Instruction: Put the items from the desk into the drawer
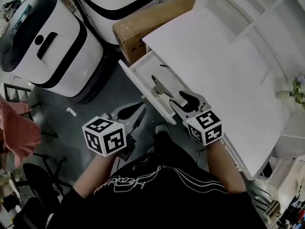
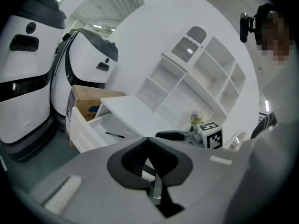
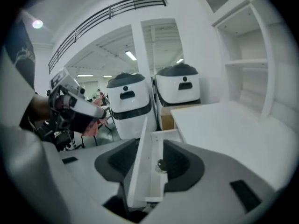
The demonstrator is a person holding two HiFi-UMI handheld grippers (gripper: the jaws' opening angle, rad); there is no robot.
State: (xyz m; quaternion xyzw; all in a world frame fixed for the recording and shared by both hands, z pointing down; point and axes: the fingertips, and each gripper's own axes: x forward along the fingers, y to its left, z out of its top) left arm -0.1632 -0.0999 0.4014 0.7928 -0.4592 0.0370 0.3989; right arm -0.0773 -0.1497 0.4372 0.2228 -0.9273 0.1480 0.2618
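The white drawer [image 1: 143, 67] stands pulled out from the white desk [image 1: 214, 66]. A black pen [image 1: 163, 66] lies on its bottom near the far end, also seen in the left gripper view [image 2: 114, 135]. My right gripper [image 1: 159, 87] points along the drawer's front panel [image 3: 145, 167] and is shut on it, one finger inside and one outside. A small dark screw head [image 3: 160, 164] shows on the panel's inner face. My left gripper [image 1: 136, 112] hangs over the floor in front of the drawer, shut and holding nothing [image 2: 149, 141].
Two white-and-black machines [image 1: 52, 42] [image 1: 116, 4] and a cardboard box [image 1: 152, 18] stand beyond the drawer's far end. A white shelf unit [image 2: 196, 73] rises behind the desk, with a small flower plant [image 1: 299, 88] at the desk's right.
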